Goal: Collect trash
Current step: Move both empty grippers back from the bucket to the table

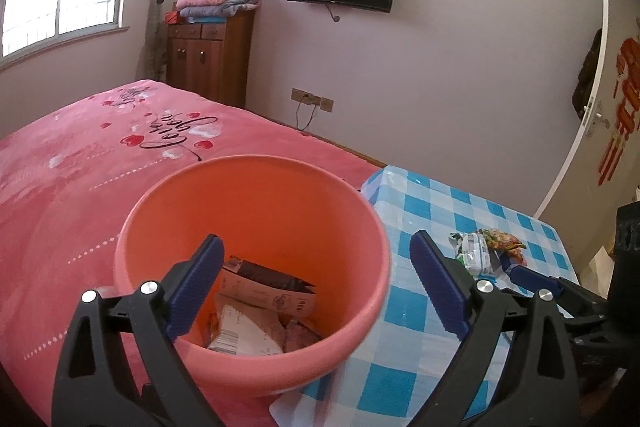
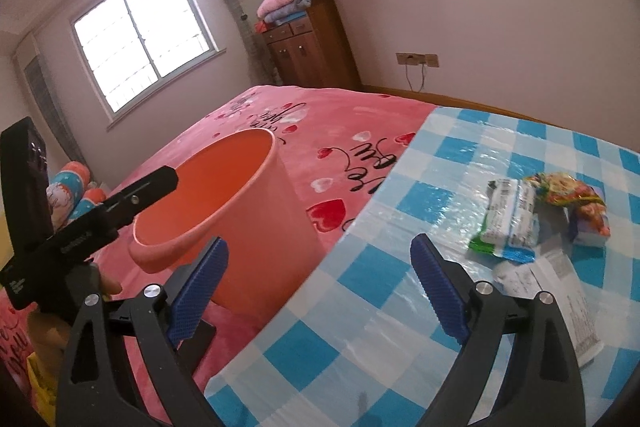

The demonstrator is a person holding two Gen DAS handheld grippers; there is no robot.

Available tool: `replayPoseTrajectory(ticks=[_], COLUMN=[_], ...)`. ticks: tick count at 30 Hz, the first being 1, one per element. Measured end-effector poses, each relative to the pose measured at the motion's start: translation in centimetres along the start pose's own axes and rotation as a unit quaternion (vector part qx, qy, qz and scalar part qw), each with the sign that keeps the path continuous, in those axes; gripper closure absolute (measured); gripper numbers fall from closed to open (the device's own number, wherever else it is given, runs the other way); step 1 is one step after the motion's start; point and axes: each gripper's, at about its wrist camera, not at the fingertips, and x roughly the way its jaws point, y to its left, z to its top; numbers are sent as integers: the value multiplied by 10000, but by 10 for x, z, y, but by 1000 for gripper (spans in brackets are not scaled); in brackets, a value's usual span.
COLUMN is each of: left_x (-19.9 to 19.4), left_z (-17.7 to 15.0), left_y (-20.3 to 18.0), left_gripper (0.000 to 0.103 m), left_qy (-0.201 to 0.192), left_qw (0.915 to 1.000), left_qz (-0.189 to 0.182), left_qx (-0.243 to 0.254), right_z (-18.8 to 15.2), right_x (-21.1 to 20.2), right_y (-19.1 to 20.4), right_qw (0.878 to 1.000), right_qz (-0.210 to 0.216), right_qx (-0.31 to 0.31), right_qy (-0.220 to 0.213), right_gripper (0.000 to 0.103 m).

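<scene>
1. My left gripper (image 1: 316, 291) hangs with its jaws spread wide and nothing between the blue pads (image 1: 200, 279); it looks down into the orange bin (image 1: 256, 363), one pad over the bin's mouth and the other outside the rim on the table side.
2. The bin stands on the pink bedspread (image 1: 80, 163), just beside the table's blue-and-white checked cloth (image 1: 404, 307). Crumpled paper and a flattened printed carton (image 1: 264, 287) lie at its bottom.
3. My right gripper (image 2: 320, 283) is also wide open and holds nothing; it hovers above the near edge of the checked cloth (image 2: 360, 307), between the bin (image 2: 240, 219) and the rubbish on the table.
4. On the cloth, ahead and to the right of my right jaws, lie a green-and-white wrapper (image 2: 508, 223), a colourful crinkled snack wrapper (image 2: 568, 191) touching it, and a printed paper slip (image 2: 568, 311) nearer to me.
5. In my left view those wrappers (image 1: 484, 247) lie near the cloth's far side, with my right gripper's fingertips (image 1: 516, 267) just beside them.
</scene>
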Motion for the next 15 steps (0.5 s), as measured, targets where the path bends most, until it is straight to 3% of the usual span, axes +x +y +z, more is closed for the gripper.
replayPoseTrajectory(ticks=[15], left_x=[-3], left_z=[-4], left_y=[-32], left_gripper=[8], left_qy=[69], left_qw=[9995], left_qz=[-135], left_qx=[268], right_z=[-16], right_x=[-23], right_y=[-28], right_qw=[9993], right_qz=[-289], right_qx=[197], right_qy=[-152], right_gripper=[9])
